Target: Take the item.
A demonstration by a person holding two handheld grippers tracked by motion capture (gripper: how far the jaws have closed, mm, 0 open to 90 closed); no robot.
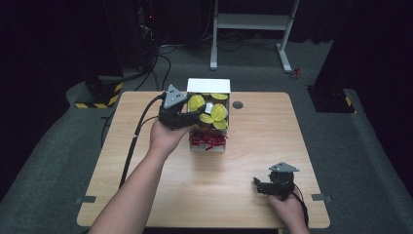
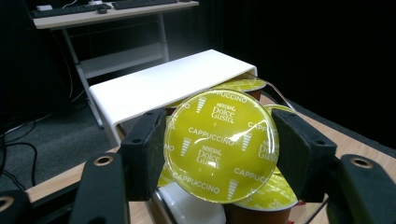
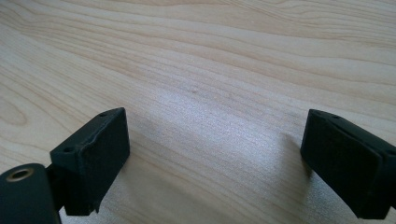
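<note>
Right now the left gripper (image 2: 219,149) has a yellow cappuccino capsule (image 2: 220,145) pinched between its two black jaws, lid facing the gripper's camera, just above the other capsules (image 1: 216,117) in the white box (image 1: 208,86). Over near the table's (image 1: 253,146) front edge, the right gripper (image 3: 215,158) rests with jaws spread wide, bare wood between them.

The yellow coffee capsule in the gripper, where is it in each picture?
High view: the yellow capsule sits at the left gripper, over the white box at the table's far middle.
Left gripper view: centre, gripped between both jaws.
Right gripper view: bare table, capsule out of frame.
Shared landmark: the white box.
</note>
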